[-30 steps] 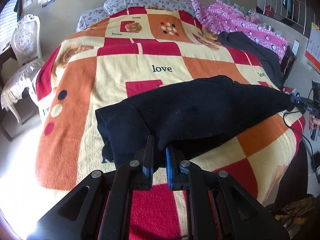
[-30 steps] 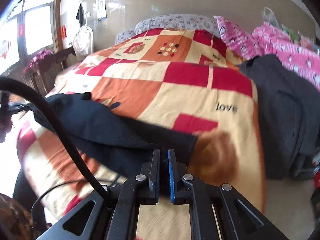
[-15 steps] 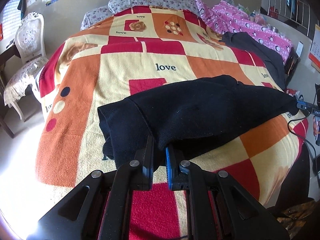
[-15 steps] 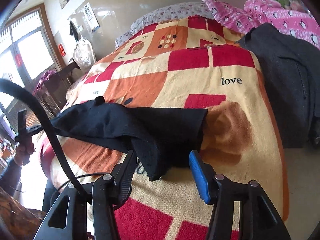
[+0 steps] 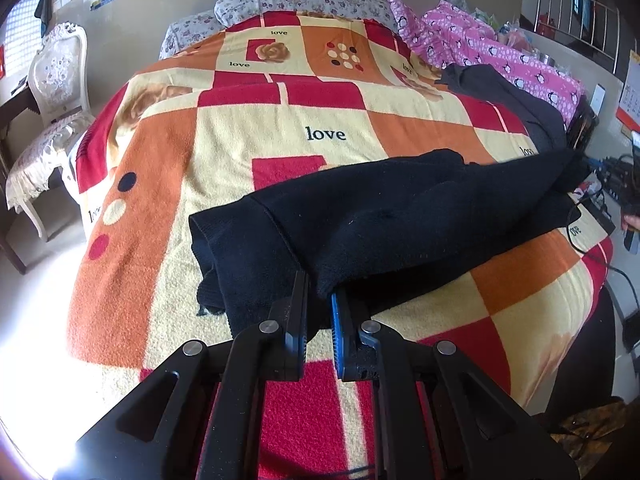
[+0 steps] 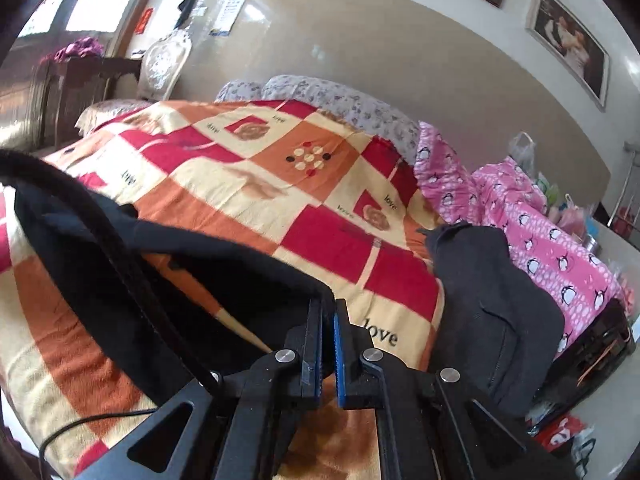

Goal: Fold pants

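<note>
Right tool (image 6: 328,320) went from wide open half a second ago to clenched on the hem corner of the black knit pants (image 5: 400,216); its camera has also tilted up toward the wall. Left tool (image 5: 320,304) unchanged: clamped on the near edge of the pants, fabric bunched between its fingers. Left to right in the left view: white carved chair with lace cover (image 5: 52,92) beside the bed, then the orange, red and cream checked "love" blanket (image 5: 224,128) covering the bed, with the pants stretched across its near part, one end at the left tool, the other running right toward the bed's edge. Further right, a dark grey garment (image 5: 520,100) lies on the blanket, touching the pink penguin-print quilt (image 5: 500,52) along the right side. Right view: pants held lifted off the blanket, edge taut into the tool; a black cable (image 6: 120,260) crosses in front of them. Grey garment just right of that tool.
</note>
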Tool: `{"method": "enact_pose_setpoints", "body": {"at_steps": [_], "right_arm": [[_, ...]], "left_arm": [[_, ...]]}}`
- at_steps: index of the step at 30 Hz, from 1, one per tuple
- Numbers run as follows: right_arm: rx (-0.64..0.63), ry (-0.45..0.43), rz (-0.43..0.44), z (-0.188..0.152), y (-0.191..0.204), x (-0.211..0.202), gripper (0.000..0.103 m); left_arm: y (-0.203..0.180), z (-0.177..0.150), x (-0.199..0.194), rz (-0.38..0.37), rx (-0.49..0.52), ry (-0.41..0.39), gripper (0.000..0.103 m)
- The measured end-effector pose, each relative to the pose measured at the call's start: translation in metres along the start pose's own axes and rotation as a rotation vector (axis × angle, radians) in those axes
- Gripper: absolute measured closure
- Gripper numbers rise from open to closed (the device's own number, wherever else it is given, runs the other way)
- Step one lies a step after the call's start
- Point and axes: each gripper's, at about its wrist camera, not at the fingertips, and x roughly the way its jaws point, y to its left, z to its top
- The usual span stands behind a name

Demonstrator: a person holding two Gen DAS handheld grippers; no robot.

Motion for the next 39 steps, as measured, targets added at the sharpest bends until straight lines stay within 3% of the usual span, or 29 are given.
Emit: {"method": "enact_pose_setpoints", "body": {"at_steps": [4, 7, 9, 11, 16, 19, 22, 28, 32, 33, 35, 37, 39], "right_arm": [[0.068, 0.183, 0.133, -0.063, 0.015, 0.015, 0.099], [0.223, 0.196, 0.261, -0.083, 0.0, 0.0, 0.099], [0.305, 0.193, 0.287, -0.083, -0.013, -0.004, 0.093], [0.421, 0.177, 0.28, -0.078, -0.034, -0.002, 0.08], [0.632, 0.155, 0.262, -0.05, -0.062, 0.036, 0.077], [0.642, 0.192, 0.286, -0.038, -0.056, 0.063, 0.077], [0.574, 0.228, 0.244, -0.03, -0.043, 0.079, 0.1], [0.483, 0.148, 0.078, -0.017, -0.049, 0.068, 0.103], [0.54, 0.191, 0.153, -0.027, -0.055, 0.074, 0.103], [0.567, 0.193, 0.184, -0.029, -0.057, 0.072, 0.101], [0.585, 0.207, 0.214, -0.032, -0.059, 0.068, 0.083], [0.543, 0.211, 0.205, -0.029, -0.052, 0.066, 0.073], [0.505, 0.231, 0.226, -0.028, -0.043, 0.072, 0.073]], "left_arm": [[0.002, -0.007, 0.003, -0.001, -0.004, 0.019, 0.094], [0.002, -0.003, 0.0, -0.005, -0.006, 0.014, 0.094], [0.001, -0.001, -0.001, 0.001, -0.003, 0.008, 0.094], [0.001, 0.001, -0.001, 0.004, -0.004, 0.004, 0.094], [0.001, 0.0, -0.003, 0.006, -0.008, -0.001, 0.094], [0.001, 0.0, -0.005, 0.007, -0.002, -0.004, 0.094], [0.002, 0.0, -0.004, 0.006, -0.001, -0.002, 0.094], [0.001, -0.003, -0.003, 0.005, -0.001, -0.008, 0.094], [0.002, -0.004, -0.003, 0.004, -0.006, -0.002, 0.094], [0.002, -0.004, -0.003, 0.004, -0.005, -0.002, 0.094], [0.002, -0.004, -0.003, 0.003, -0.005, -0.002, 0.094], [0.003, -0.003, -0.002, 0.002, -0.011, -0.002, 0.094], [0.004, -0.004, -0.001, 0.001, -0.02, -0.002, 0.094]]}}
